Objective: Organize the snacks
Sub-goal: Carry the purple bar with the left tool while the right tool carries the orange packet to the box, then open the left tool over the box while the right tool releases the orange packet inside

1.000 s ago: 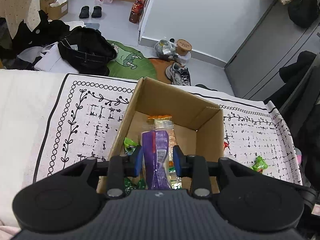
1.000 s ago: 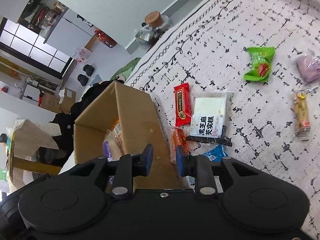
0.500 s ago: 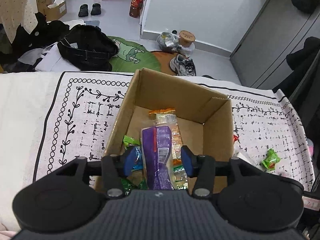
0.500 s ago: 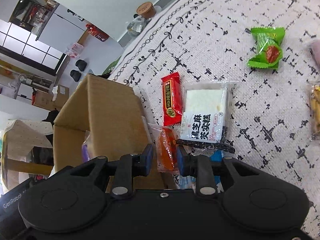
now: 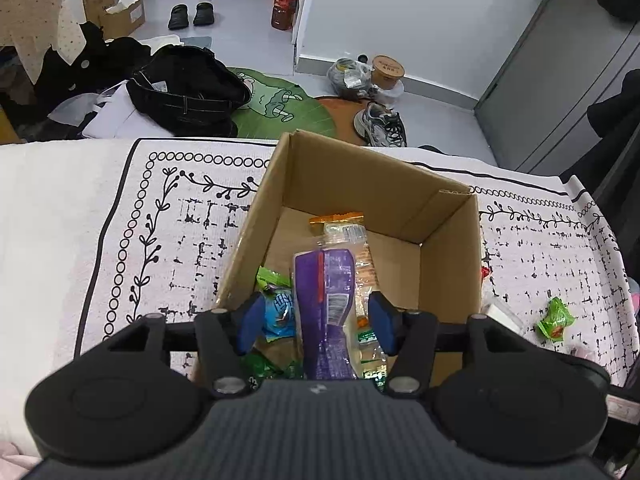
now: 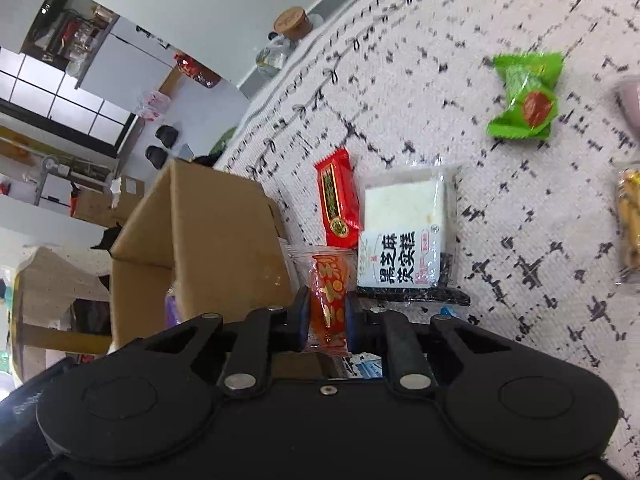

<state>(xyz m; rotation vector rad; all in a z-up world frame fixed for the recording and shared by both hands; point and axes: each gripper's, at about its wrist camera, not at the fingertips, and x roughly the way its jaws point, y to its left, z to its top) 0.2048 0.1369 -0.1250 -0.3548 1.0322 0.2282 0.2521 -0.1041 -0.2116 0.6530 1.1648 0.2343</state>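
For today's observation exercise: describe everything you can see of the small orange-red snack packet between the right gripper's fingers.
The orange-red snack packet is a small clear-edged plastic sachet with gold characters printed on its orange-red middle. It lies lengthwise between the right gripper, whose blue pads press both its sides. It sits beside the cardboard box, just below the red bar and left of the white sesame cake pack.
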